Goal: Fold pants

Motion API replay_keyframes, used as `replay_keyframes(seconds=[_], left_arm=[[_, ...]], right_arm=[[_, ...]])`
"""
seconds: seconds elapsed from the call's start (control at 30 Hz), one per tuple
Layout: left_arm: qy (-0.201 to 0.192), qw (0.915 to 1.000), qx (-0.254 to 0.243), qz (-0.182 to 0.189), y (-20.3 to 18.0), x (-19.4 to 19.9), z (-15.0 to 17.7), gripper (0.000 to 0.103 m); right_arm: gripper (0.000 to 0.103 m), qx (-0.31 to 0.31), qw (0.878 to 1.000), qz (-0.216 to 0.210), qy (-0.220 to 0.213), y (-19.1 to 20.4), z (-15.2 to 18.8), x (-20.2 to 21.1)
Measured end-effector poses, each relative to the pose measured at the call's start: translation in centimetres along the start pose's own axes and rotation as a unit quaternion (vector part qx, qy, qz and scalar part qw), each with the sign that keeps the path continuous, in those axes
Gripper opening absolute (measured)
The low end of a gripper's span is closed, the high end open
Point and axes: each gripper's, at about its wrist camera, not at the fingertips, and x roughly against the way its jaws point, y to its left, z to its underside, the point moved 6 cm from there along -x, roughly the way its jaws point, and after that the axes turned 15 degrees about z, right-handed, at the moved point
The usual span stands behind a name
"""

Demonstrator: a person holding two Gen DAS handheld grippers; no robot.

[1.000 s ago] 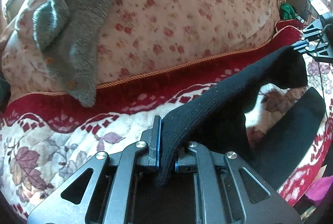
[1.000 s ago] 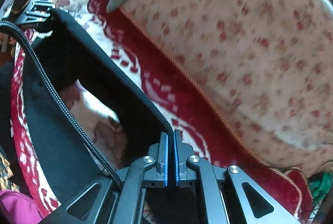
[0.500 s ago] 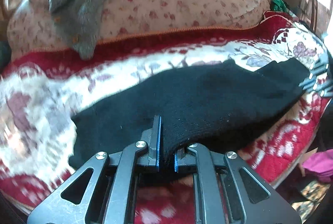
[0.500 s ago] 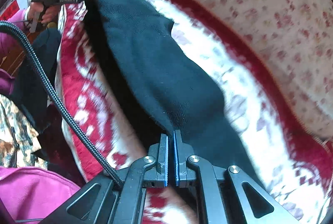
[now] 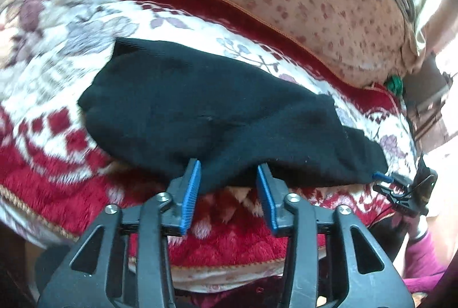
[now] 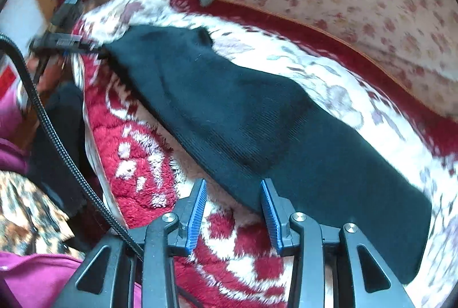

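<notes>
While both jaws have just been parting, ribbed black knit pants (image 5: 217, 113) lie released on plush blanket (image 5: 57, 165).

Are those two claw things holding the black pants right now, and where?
Neither. The left gripper and right gripper have just been opening; the black pants lie released, their near edge between the parted pads.

Both grippers are black metal linkages with triangular cut-outs and silver screw heads at the pivots. The left gripper (image 5: 228, 188) and right gripper (image 6: 233, 206) carry ribbed blue fingers (image 5: 191, 193). A braided black cable (image 6: 54, 136) runs at nine o'clock; a magenta sleeve (image 6: 34, 276) sits at seven o'clock.
</notes>
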Motion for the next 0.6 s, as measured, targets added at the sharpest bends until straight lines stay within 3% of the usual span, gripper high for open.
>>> replay_keyframes(seconds=[0.17,0.23,0.37,0.5,0.6], left_arm=[[-0.055,0.9972,0.051,-0.001,1.9,2.6,-0.2,0.046],[-0.072,0.9941,0.081,-0.007,3.1,3.1,-0.3,0.064],[-0.081,0.9881,0.129,-0.024,4.7,2.2,-0.7,0.064],[-0.085,0.9875,0.12,-0.056,4.6,0.4,-1.8,0.064],[-0.09,0.9879,0.101,-0.076,4.4,-0.8,-2.7,0.064]], right_arm=[[0.037,-0.156,0.986,-0.044,-0.036,-3.3,1.7,2.3],[0.037,-0.222,0.972,-0.057,-0.05,-4.9,2.8,3.2],[0.037,-0.316,0.945,-0.046,-0.065,-8.1,4.6,4.2],[0.037,-0.412,0.909,-0.026,-0.058,-11.9,6.6,4.4],[0.037,-0.443,0.895,-0.017,-0.046,-13.0,7.7,4.4]])
